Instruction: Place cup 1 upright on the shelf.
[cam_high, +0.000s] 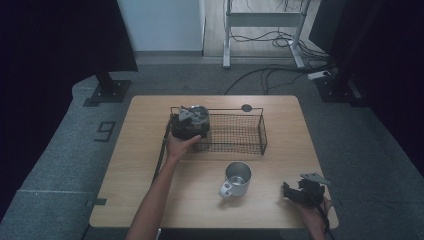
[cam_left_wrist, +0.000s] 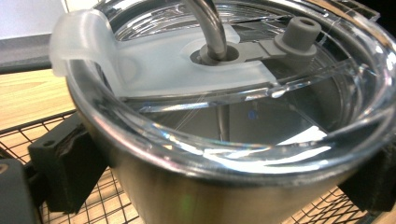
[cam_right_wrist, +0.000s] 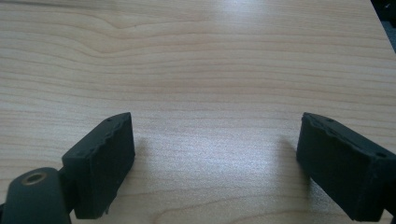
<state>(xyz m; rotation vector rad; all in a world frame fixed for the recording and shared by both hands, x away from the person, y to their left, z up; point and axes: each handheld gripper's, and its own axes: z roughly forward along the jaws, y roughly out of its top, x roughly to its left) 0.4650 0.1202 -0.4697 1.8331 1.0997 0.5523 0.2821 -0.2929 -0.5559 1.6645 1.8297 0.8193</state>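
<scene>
A steel tumbler (cam_high: 196, 115) with a clear lid (cam_left_wrist: 233, 93) and a bent metal straw (cam_left_wrist: 210, 28) stands at the left end of a black wire basket (cam_high: 262, 132). My left gripper (cam_high: 189, 127) is shut on the tumbler (cam_left_wrist: 196, 191); in the left gripper view its black jaws press the steel wall from both sides, just above the basket mesh (cam_left_wrist: 107, 200). A steel mug (cam_high: 237, 177) with a handle stands in front of the basket. My right gripper (cam_high: 288, 192) hovers low at the table's front right corner, open, with bare wood (cam_right_wrist: 196, 70) between its jaws (cam_right_wrist: 215, 158).
A small dark round disc (cam_high: 246, 107) sits at the table's far edge behind the basket. Black stands and loose cables (cam_high: 270, 75) are on the floor beyond the table. The basket's right part holds nothing.
</scene>
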